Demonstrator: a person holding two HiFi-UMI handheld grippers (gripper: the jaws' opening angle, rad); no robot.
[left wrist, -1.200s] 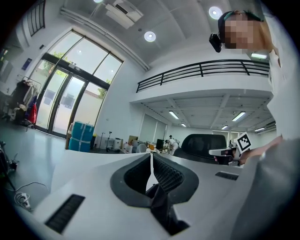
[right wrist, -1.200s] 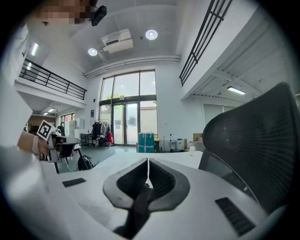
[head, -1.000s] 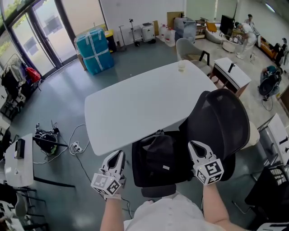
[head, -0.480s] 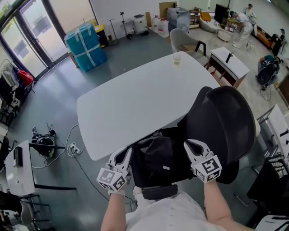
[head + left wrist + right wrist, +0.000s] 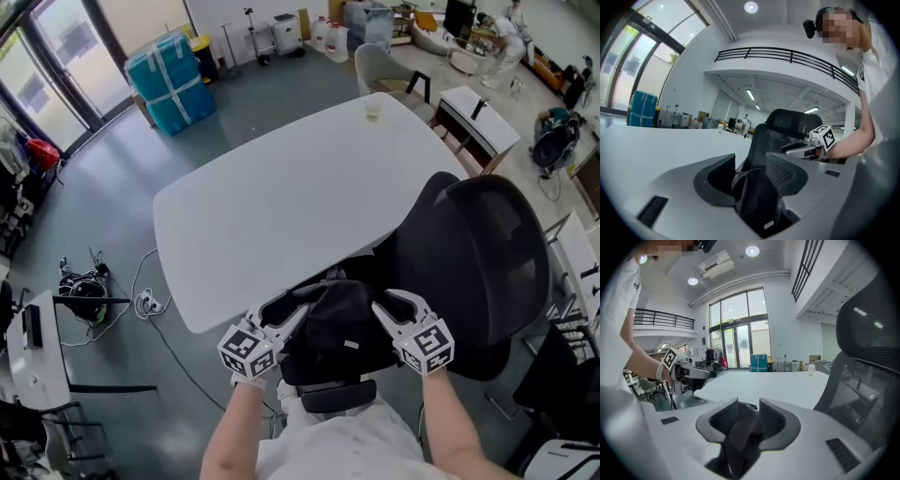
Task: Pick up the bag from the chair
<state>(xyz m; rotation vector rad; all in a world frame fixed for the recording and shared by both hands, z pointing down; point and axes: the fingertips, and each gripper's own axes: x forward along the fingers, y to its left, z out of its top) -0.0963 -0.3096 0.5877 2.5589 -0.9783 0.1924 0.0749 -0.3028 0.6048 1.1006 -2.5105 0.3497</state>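
Note:
A black bag [image 5: 336, 330] lies on the seat of a black mesh office chair [image 5: 478, 253] pushed up to a white table [image 5: 281, 206]. My left gripper [image 5: 286, 317] is at the bag's left side, my right gripper [image 5: 386, 309] at its right side. The jaws of both have just been opening. In the left gripper view a fold of the bag [image 5: 757, 201] sits in the gap of the left gripper [image 5: 751, 164]. In the right gripper view bag fabric [image 5: 740, 437] stands between the ribbed pads of the right gripper [image 5: 748, 411]. Neither pair of pads visibly clamps it.
The table edge runs just behind the bag, and a small cup [image 5: 374, 110] stands at its far end. The chair's backrest rises on the right. Cables and gear [image 5: 89, 295] lie on the floor at the left, more desks [image 5: 478, 117] at the back right.
Both grippers have come down and inward from beside the seat onto the bag's two sides. Their jaws, shut before, now stand apart with bag fabric between them.

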